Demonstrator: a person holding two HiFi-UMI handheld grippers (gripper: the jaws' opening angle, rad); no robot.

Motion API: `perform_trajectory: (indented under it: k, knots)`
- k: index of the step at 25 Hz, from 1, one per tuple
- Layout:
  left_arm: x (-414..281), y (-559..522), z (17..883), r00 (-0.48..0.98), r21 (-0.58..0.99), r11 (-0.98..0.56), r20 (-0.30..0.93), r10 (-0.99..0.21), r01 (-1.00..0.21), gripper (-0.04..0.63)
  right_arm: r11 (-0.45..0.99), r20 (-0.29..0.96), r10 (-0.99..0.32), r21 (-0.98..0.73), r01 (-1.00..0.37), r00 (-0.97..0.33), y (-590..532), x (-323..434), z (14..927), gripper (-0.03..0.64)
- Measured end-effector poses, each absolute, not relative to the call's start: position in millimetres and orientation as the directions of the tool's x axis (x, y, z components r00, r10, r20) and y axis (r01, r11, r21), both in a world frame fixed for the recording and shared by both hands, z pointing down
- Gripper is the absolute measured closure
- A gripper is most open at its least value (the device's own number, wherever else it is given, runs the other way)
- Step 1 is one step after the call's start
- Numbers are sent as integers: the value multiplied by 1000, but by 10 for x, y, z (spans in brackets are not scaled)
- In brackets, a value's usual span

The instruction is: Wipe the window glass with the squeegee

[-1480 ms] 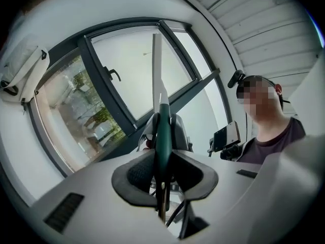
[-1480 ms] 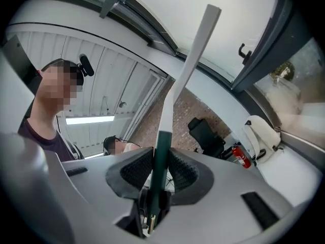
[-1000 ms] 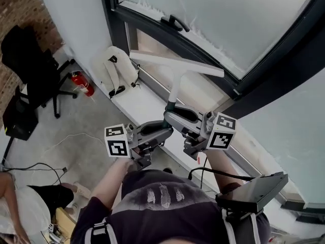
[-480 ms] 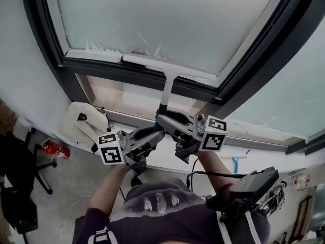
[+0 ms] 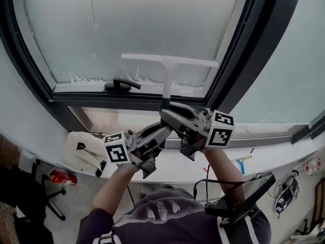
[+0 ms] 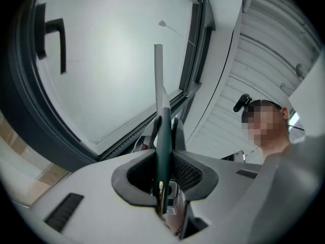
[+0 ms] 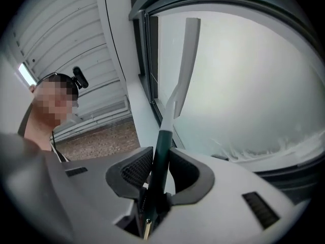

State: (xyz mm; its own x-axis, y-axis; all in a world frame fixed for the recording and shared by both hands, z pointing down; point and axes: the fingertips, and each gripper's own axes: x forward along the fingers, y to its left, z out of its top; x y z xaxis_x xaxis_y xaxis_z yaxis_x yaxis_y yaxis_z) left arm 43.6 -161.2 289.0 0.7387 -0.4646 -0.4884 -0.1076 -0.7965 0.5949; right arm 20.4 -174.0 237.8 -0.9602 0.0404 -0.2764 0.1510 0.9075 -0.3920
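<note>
1. Both tools grip one squeegee by its dark green handle. The left hand-held gripper has its jaws pressed on the handle from both sides, and the right hand-held gripper is clamped on it the same way
2. In the head view the two meet just below the lower window frame. Their bodies cover most of the handle, so mainly the white stem and bar show
3. The bar lies level across the lower part of the window glass, just above a frothy white band along the bottom edge. Whether the blade touches the pane cannot be made out
4. Both gripper views show the bar edge-on, as a thin pale strip, and the handle's bottom end is sunk out of sight between the jaws
5. A black window handle sits on the frame, left of the stem
6. On the sill lie a white bag and a small blue-handled tool, which is too small to identify
</note>
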Motion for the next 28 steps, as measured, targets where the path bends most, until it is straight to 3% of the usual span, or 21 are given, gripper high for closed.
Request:
perform_trajectory:
  k: [20, 24, 28]
  knots:
    - [17, -1106, 3077, 742, 618, -786, -530, -411, 5, 494, 910, -217, -68, -414, 29, -974, -1276, -229, 2589, 528]
    - [-62, -1068, 2978, 758, 589, -807, -511, -405, -34, 494, 916, -255, -55, -397, 53, -965, -1226, -280, 2476, 528]
    - [-8, -1070, 2850, 741, 560, -828, -563, -366, 16, 494, 919, -308, -55, -388, 73, -950, -1215, -241, 2352, 528]
